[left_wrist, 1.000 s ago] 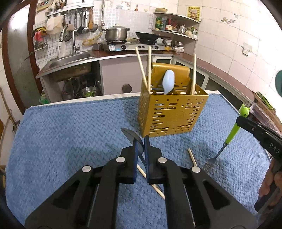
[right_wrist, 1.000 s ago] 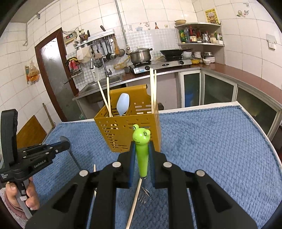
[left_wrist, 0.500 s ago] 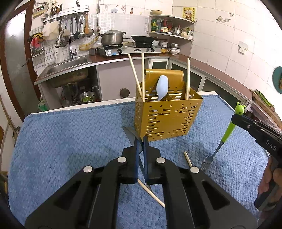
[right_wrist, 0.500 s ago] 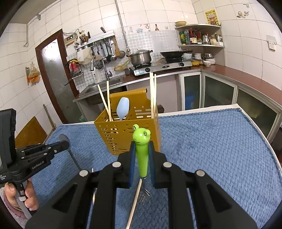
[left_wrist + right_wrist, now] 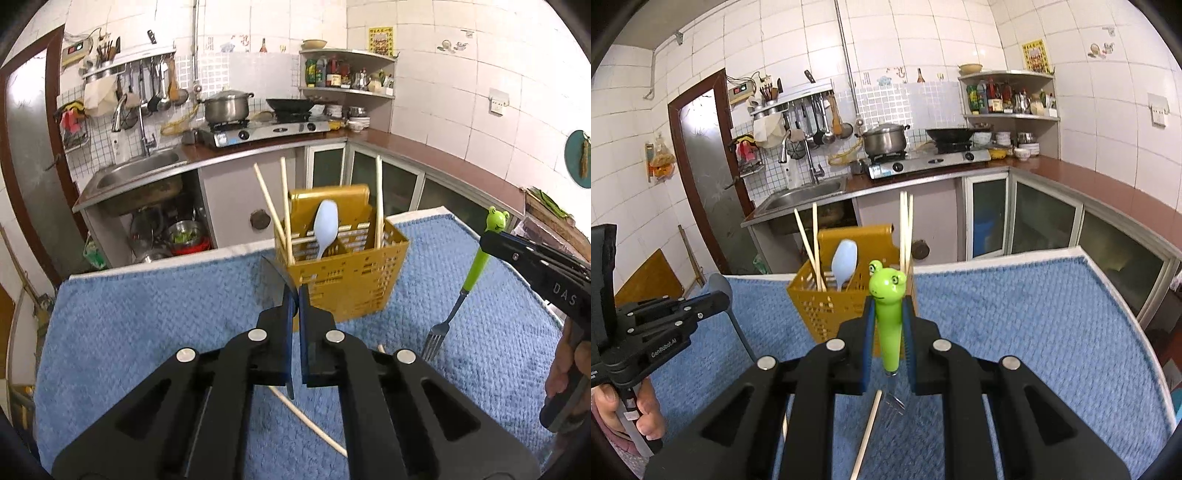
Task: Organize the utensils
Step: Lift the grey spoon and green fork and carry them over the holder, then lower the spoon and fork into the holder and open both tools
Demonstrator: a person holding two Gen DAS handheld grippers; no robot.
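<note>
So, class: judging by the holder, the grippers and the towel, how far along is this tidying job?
Done: chopsticks and a pale spoon stand in the yellow holder. In hand: the left gripper is shut on a dark spoon; the right gripper is shut on the frog fork. Left: both go in, plus loose chopsticks on the towel.

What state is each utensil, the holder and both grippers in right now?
left gripper: shut on the dark spoon, lifted.
right gripper: shut on the frog-handled fork, tines down.
yellow holder: upright, holding chopsticks and a pale blue spoon.
loose chopstick: lying on the blue towel.
</note>
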